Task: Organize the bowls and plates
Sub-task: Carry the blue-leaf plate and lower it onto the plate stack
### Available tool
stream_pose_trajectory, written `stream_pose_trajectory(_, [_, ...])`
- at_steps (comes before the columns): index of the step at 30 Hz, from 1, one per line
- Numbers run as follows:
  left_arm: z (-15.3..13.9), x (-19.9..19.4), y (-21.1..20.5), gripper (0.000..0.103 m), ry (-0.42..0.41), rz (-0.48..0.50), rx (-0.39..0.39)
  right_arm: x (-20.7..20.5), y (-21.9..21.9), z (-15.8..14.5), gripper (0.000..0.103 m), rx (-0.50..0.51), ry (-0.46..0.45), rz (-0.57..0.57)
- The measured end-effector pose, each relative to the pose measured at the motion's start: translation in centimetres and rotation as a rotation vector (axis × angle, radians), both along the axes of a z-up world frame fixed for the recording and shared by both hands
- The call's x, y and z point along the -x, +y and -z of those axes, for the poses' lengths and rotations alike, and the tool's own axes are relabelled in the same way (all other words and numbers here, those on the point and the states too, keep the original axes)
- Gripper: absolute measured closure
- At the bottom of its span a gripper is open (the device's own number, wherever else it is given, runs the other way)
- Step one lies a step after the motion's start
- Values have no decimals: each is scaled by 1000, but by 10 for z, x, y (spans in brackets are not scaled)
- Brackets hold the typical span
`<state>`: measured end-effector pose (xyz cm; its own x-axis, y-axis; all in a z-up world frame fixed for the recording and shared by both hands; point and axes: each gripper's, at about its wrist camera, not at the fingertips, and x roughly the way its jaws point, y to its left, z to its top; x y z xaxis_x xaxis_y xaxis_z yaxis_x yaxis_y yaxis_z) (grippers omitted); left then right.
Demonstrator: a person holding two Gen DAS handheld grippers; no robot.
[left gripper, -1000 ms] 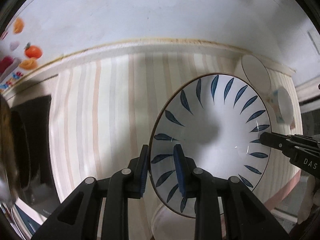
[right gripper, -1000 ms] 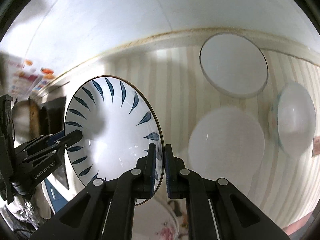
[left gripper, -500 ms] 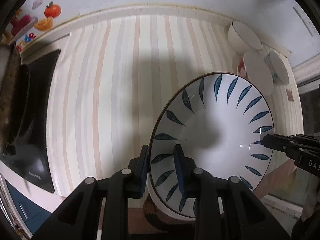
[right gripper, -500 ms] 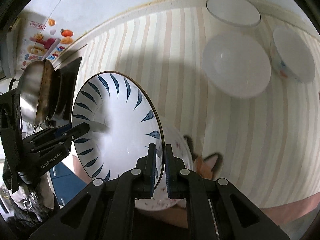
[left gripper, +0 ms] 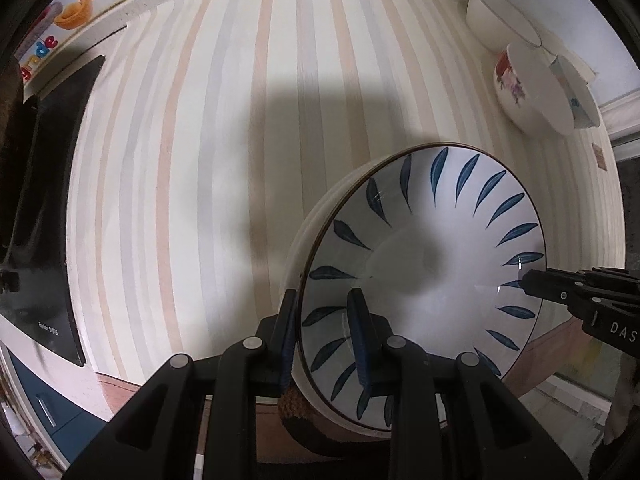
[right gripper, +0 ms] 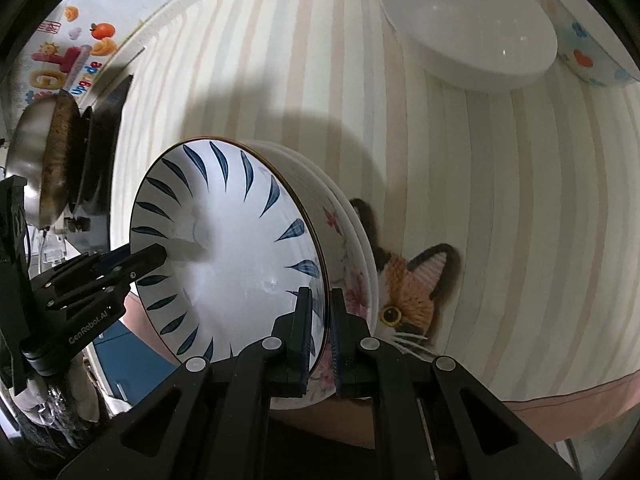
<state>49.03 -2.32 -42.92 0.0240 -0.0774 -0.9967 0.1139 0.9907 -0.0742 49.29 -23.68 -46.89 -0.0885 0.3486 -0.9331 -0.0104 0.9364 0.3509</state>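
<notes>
Both claws, left point(left gripper: 322, 334) and right point(right gripper: 320, 330), are clenching opposite rims of the leaf plate point(right gripper: 224, 256), which is sitting between them atop the floral plate point(right gripper: 354, 276); best lowering level, centring rims, then releasing both together.

There is 1 blue-leaf plate point(left gripper: 424, 264) and 1 floral plate point(right gripper: 352, 264). There are 3 bowls point(left gripper: 500, 20) and 1 cat mat point(right gripper: 412, 292). 2 grippers point(left gripper: 322, 332) appear.
</notes>
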Motion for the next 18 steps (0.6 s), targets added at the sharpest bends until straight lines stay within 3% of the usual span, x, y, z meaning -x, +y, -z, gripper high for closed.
stream_pose_trajectory(10, [9,3,-12,80,0,6,-31,1,-5,9,93,1,23,2])
stream_pose_trajectory(18, [16,5,-2,80,30,-70,10,-1,-3,6,82,-15,31,18])
